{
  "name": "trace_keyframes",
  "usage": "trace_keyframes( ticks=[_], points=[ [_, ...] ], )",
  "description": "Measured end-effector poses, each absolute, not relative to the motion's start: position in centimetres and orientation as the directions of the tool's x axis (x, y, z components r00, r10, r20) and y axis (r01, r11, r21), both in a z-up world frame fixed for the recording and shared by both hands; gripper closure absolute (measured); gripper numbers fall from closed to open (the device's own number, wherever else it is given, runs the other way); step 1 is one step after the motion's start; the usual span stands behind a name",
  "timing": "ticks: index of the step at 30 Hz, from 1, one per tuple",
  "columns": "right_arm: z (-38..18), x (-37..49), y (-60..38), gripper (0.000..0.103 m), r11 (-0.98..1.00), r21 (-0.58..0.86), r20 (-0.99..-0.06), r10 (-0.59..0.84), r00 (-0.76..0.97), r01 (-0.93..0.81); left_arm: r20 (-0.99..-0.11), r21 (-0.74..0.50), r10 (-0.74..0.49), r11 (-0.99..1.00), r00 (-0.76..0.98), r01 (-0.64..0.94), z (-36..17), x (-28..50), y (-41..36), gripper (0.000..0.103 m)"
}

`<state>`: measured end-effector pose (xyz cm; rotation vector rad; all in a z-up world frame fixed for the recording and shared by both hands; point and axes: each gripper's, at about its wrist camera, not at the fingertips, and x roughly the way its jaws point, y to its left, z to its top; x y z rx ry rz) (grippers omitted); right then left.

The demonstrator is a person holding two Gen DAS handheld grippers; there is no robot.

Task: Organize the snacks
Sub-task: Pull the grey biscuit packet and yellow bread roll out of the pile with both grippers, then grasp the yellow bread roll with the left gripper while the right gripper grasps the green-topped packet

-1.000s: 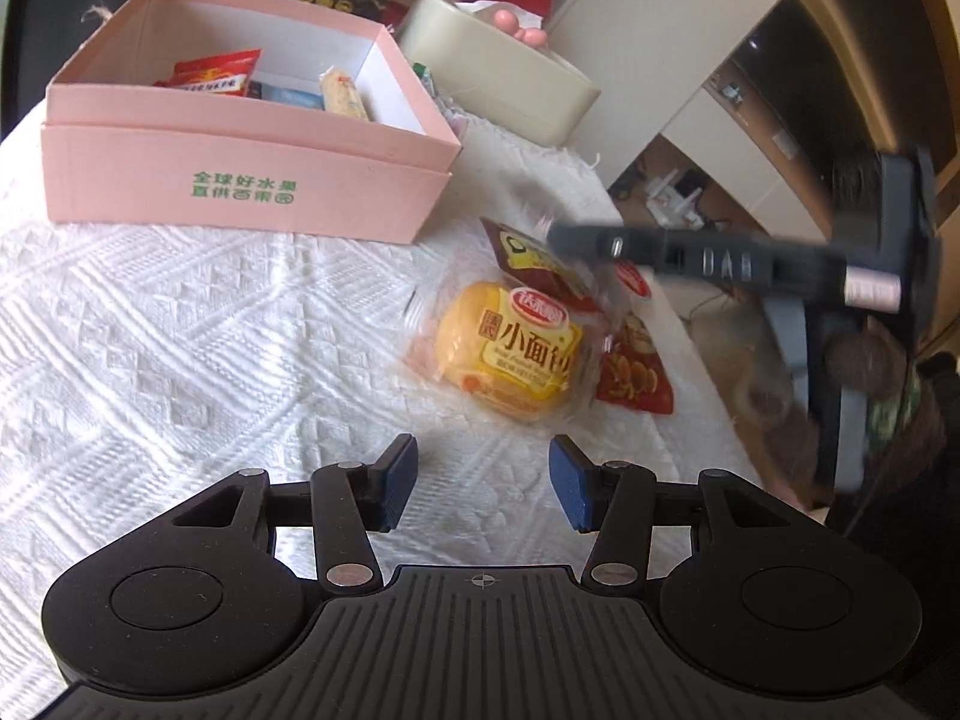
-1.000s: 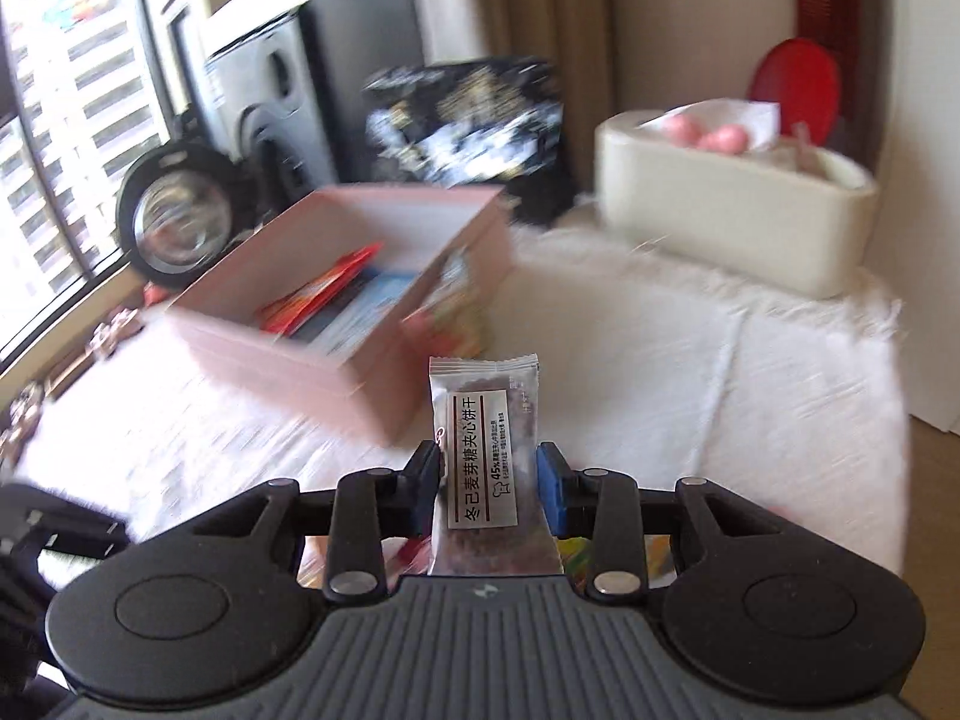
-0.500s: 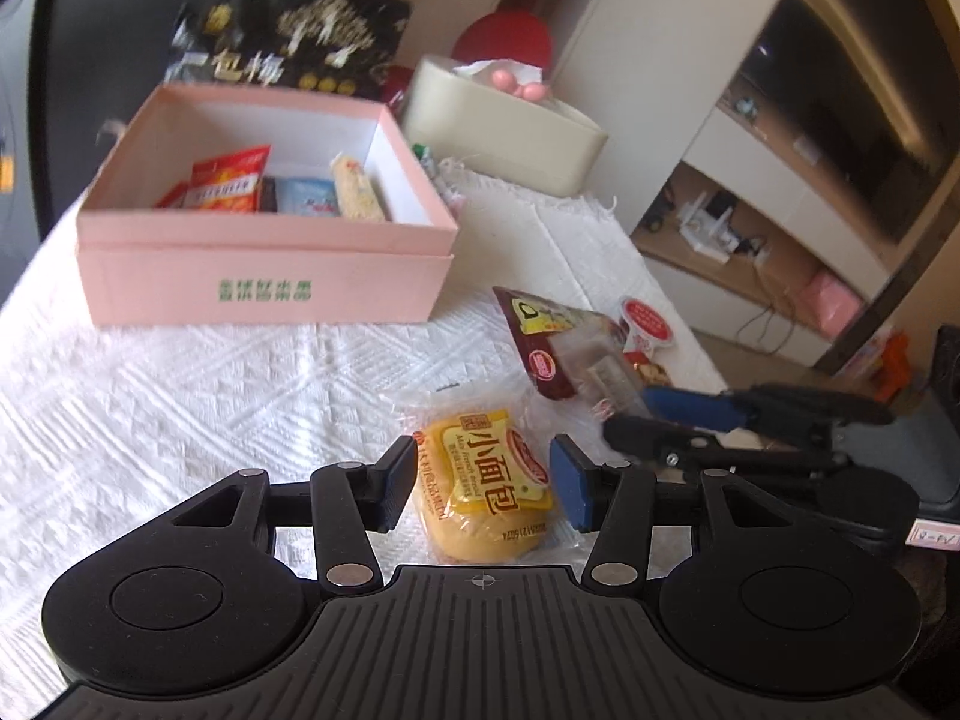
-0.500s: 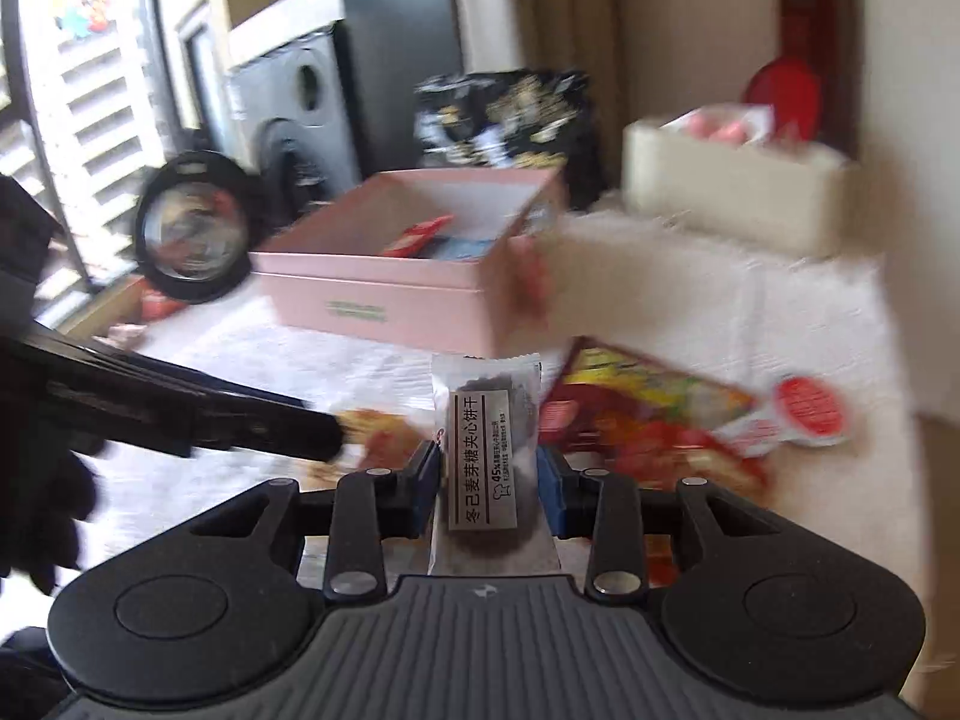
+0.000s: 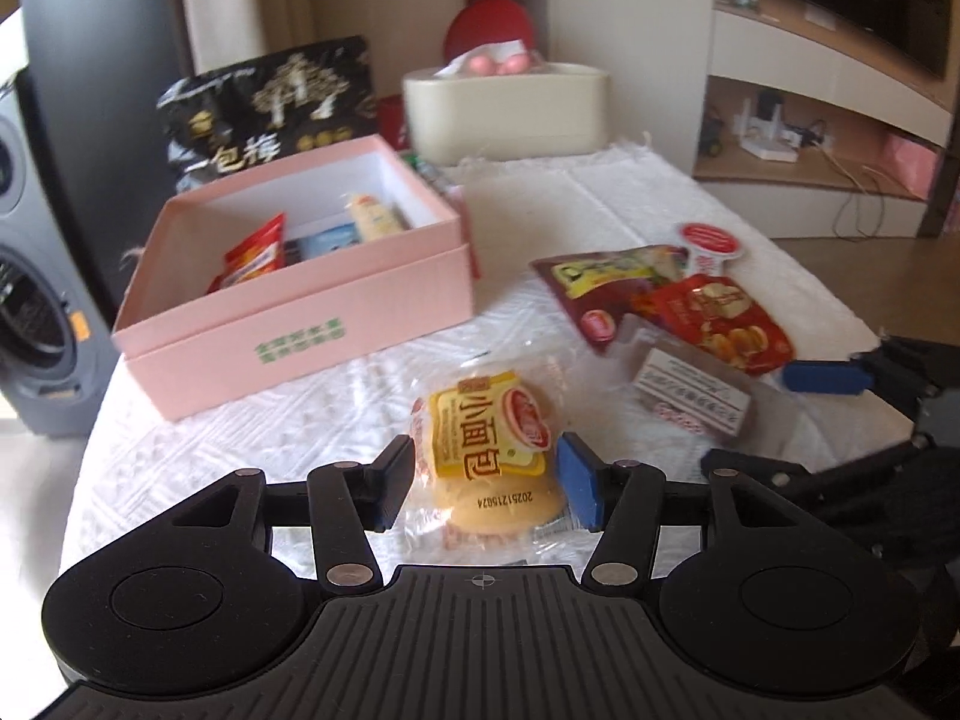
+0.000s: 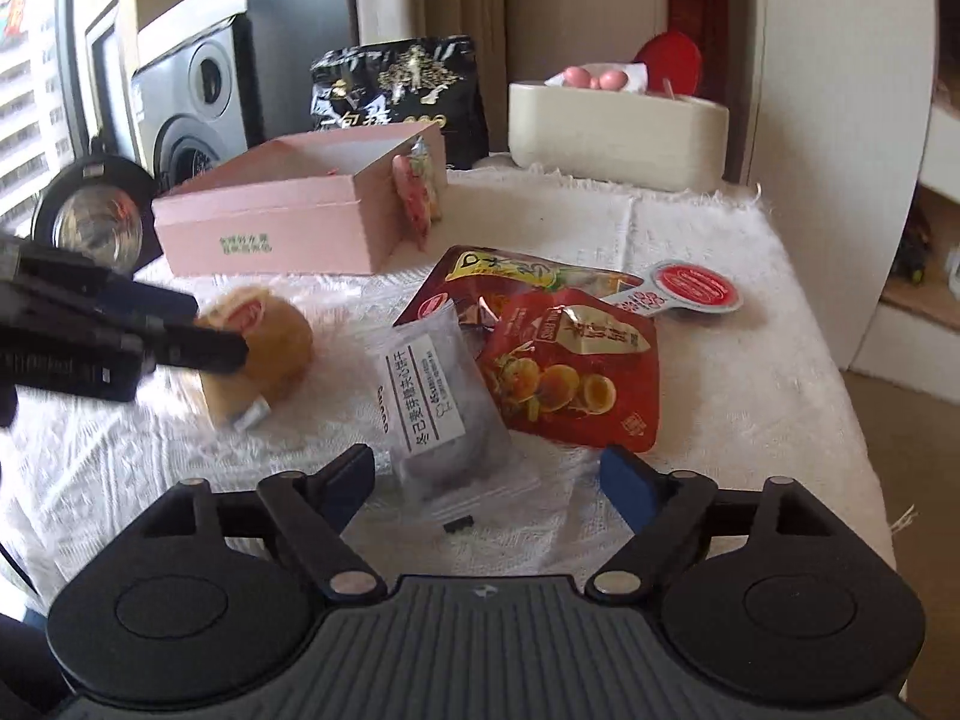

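Note:
My left gripper (image 5: 487, 489) is open, its fingers on either side of a yellow wrapped bun (image 5: 489, 450) lying on the white cloth; the bun also shows in the right wrist view (image 6: 264, 348). My right gripper (image 6: 487, 483) is open and empty; a clear packet of dark biscuit (image 6: 438, 402) lies on the cloth between its fingers and also shows in the left wrist view (image 5: 690, 396). A pink box (image 5: 300, 336) holding several snacks stands behind, at the left. A red pouch (image 6: 570, 372) and a maroon pouch (image 6: 480, 282) lie beside the packet.
A cream container (image 6: 618, 132) and a black bag (image 6: 396, 96) stand at the back of the table. A small red-lidded cup (image 6: 690, 288) lies at the right. A snack leans on the box's right side (image 6: 417, 192). The table's right edge (image 6: 852, 396) is close.
My right gripper opened and let go of the dark biscuit packet, which now lies on the cloth. My left gripper moved forward and now straddles the bun.

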<state>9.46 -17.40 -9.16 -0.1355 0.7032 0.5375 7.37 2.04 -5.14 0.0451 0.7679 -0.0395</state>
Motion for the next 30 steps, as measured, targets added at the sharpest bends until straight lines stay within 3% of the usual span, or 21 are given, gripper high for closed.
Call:
trace_keyframes(
  ticks=[7, 13, 19, 26, 30],
  points=[
    [-9.3, 9.4, -17.6, 0.016, 0.855, 0.067, -0.634, 0.434, 0.64, -0.514, -0.707, -0.027, -0.074, 0.997, 0.703, 0.077, -5.6, 8.8, 1.5, 0.045],
    [-9.3, 9.2, -17.7, 0.012, 0.856, 0.066, -0.642, 0.43, 0.635, -0.513, -0.691, -0.09, -0.097, 0.995, 0.716, 0.047, -6.4, 10.3, 2.0, 0.039],
    [-9.0, 10.3, -18.0, 0.0, 0.824, 0.128, -0.683, 0.477, 0.554, -0.552, -0.664, -0.216, -0.17, 0.976, 0.728, 0.031, -7.1, 11.2, 4.0, 0.035],
    [-8.7, 10.6, -17.8, 0.001, 0.785, 0.098, -0.712, 0.484, 0.508, -0.611, -0.651, -0.268, -0.21, 0.963, 0.729, 0.038, -6.4, 10.4, 5.5, 0.045],
    [-6.3, 11.3, -17.4, 0.013, 0.772, 0.076, -0.672, 0.508, 0.539, -0.632, -0.656, -0.219, -0.164, 0.975, 0.737, 0.022, -5.5, 9.3, 6.4, 0.046]
  ],
)
